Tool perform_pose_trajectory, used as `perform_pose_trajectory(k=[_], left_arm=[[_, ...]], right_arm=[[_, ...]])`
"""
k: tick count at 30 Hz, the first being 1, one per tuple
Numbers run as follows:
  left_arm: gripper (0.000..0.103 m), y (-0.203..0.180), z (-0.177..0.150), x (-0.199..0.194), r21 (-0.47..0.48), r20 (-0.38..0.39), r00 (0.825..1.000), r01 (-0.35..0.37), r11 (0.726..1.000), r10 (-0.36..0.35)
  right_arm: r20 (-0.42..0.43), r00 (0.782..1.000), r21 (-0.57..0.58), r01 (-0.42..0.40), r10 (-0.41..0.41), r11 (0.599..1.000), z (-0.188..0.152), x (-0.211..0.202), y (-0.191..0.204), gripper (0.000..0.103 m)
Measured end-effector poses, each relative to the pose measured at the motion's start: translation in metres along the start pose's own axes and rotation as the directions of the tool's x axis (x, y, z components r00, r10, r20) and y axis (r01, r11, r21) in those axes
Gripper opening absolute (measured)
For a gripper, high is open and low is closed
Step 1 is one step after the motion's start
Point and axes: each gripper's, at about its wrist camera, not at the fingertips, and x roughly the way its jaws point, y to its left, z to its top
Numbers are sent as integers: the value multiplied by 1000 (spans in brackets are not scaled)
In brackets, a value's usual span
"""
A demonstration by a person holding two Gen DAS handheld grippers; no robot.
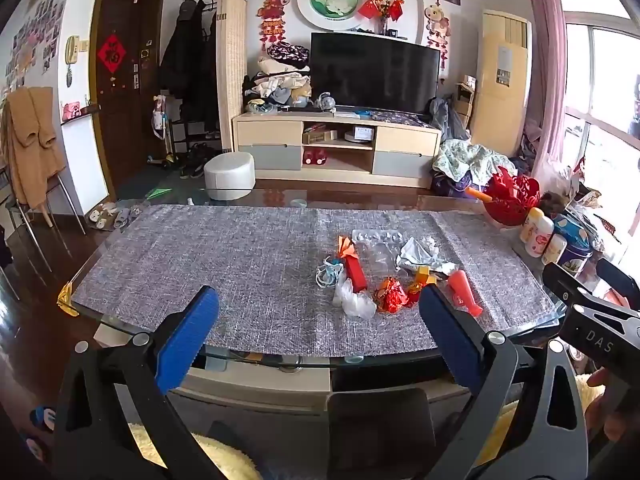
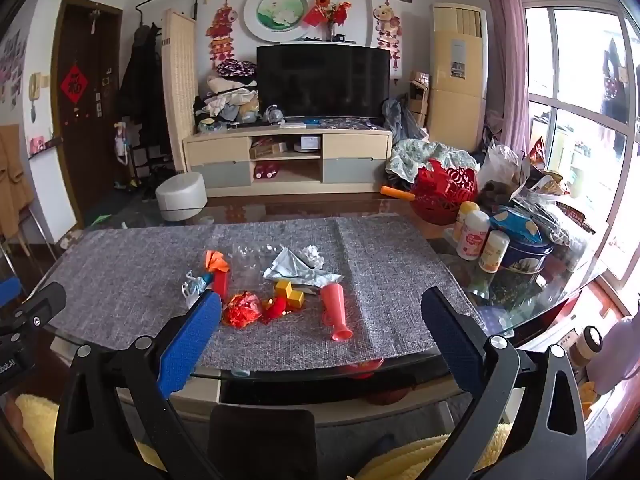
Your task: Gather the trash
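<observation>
Lying ahead — trash [image 2: 276,284] (gripper [image 2: 320,312] agape)

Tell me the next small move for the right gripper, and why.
Probably ease the right gripper forward and down toward the coral plastic horn. Both grippers are open and empty, short of the grey mat, and the horn lies nearest, between the right fingers' line.

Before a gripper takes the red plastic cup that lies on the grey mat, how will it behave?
The red cup lies on its side on the mat, so a push will probably roll it in a curve, since one end flares. It looks thin and hollow, likely light. Its smooth plastic may slip between the pads.
</observation>
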Motion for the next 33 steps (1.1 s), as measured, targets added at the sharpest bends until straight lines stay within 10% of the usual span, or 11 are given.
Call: perform_pose_trajectory(k=[33], left_arm=[[95,3,4,-4,7,1,1000,-10,1000,10]], right_arm=[[7,1000,11,-4,4,1000,0,-2,-2,100]])
